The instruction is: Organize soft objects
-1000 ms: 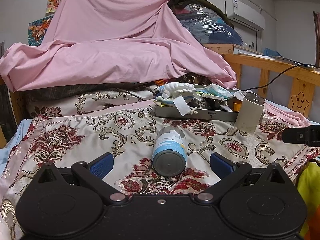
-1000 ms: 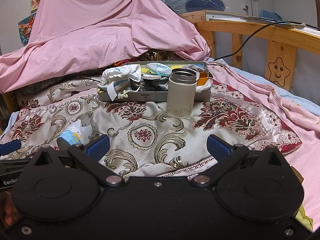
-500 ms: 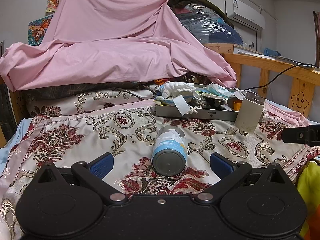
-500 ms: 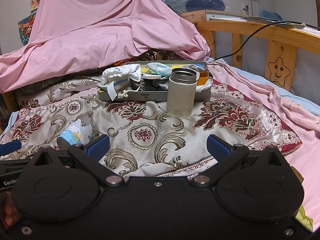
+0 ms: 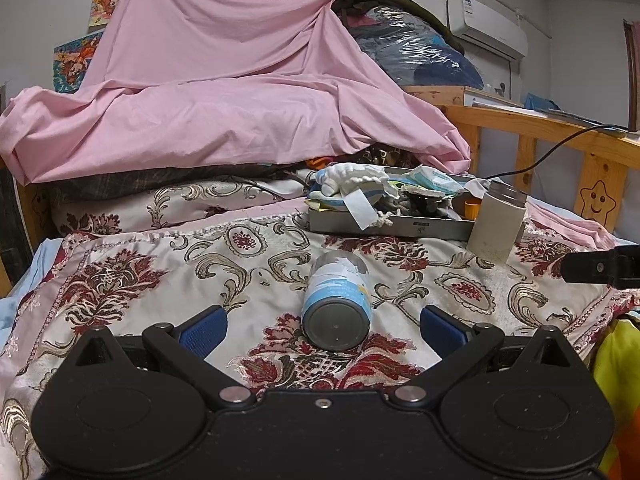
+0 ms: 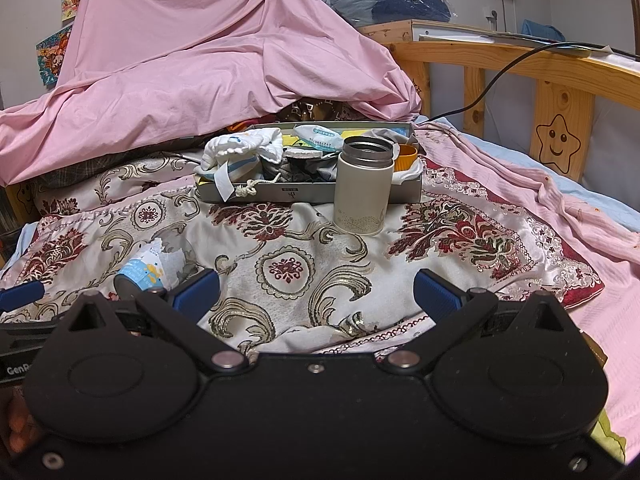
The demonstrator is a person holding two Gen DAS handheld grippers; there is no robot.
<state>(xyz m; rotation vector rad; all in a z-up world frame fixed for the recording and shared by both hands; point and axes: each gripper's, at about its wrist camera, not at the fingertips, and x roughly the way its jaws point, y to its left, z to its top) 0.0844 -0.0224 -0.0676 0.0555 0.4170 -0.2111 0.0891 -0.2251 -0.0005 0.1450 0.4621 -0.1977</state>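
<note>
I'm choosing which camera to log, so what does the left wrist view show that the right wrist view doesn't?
Only the left wrist view shows the can's round bottom end-on, lying centred ahead of the open left gripper, and the air conditioner's full front. Only the right wrist view shows the blanket's right edge over pink bedding, and the tumbler head-on, ahead of the open right gripper. Both show the tray of soft items, the pink sheet and the star-marked bed rail.

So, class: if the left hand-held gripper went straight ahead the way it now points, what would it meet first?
Most likely the lying can: it sits on the patterned bedspread directly ahead of the open left hand-held gripper, base toward the camera. Depth is uncertain.
</note>
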